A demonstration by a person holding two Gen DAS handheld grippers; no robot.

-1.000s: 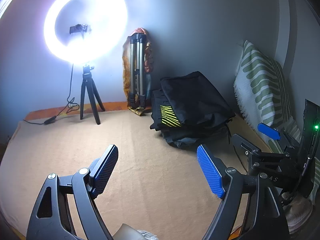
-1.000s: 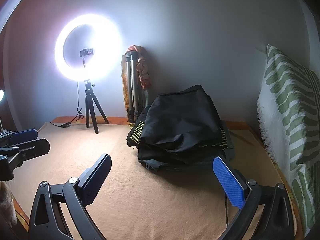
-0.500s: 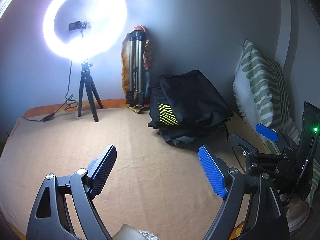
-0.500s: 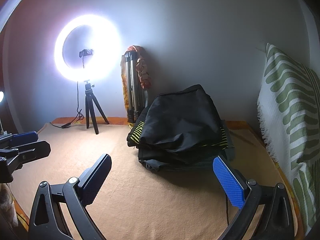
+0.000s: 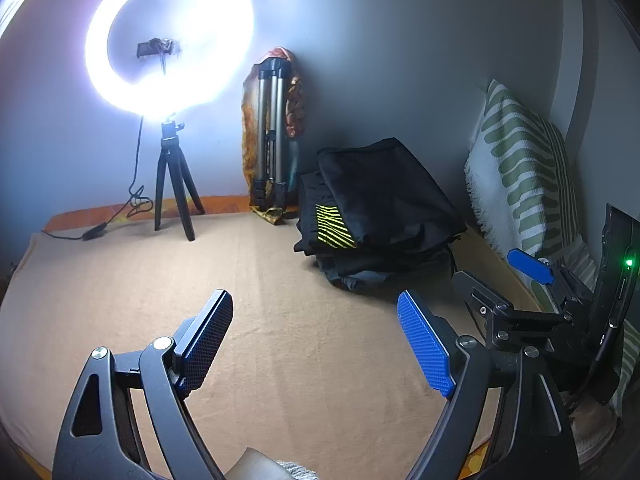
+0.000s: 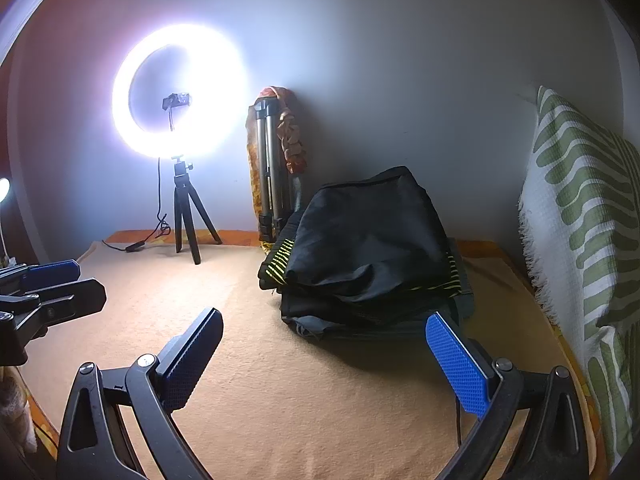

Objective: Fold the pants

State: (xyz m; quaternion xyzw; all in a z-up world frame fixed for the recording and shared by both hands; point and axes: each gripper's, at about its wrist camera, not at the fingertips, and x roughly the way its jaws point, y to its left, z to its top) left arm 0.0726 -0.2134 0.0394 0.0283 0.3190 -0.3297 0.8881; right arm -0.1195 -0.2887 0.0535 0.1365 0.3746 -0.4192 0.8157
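A stack of folded dark pants, one with yellow stripes, lies at the back right of the tan blanket. My left gripper hovers open over bare blanket, well short of the stack, with nothing between its blue pads. My right gripper is open too, nothing in it, its right fingertip just in front of the stack. In the left wrist view the right gripper shows from the side at the right edge. The left gripper shows at the left edge of the right wrist view.
A lit ring light on a small black tripod stands at the back left, its cable trailing on the blanket. A folded silver tripod leans on the wall. A green-and-white pillow lines the right side.
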